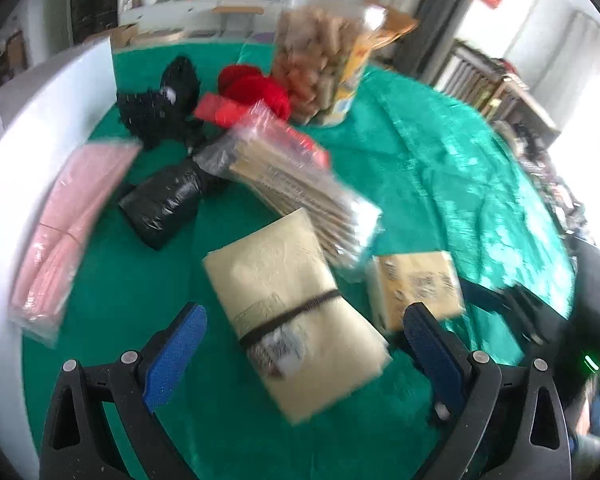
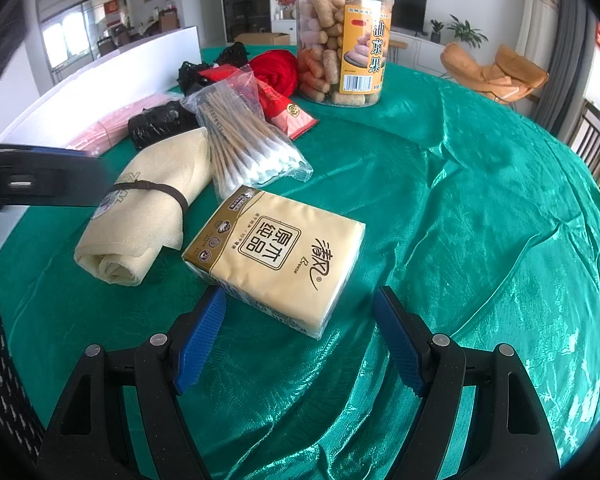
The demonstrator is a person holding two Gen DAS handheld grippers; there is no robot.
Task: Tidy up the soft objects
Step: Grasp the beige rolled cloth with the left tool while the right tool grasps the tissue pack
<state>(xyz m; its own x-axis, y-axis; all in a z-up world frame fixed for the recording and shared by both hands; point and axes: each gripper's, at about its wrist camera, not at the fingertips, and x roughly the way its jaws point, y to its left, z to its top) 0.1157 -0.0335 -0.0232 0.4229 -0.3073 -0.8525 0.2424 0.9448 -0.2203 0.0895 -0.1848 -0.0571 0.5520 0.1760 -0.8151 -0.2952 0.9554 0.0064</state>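
Right wrist: tissue pack (image 2: 274,258) lies just ahead of spread jaws (untouched).

On the desk (image 2: 480,200), one of each kind is counted: one rolled cream cloth (image 2: 148,208) bound by one dark band (image 2: 168,191), one tissue pack (image 2: 276,256), one bag of cotton swabs (image 2: 244,140), one clear snack jar (image 2: 342,40), one red yarn ball (image 2: 276,68), one red packet (image 2: 292,116), one black bag roll (image 2: 156,124), one pink packet (image 1: 68,224) and one black fuzzy item (image 1: 164,100). Two grippers are seen, each with two blue fingers (image 2: 200,340).
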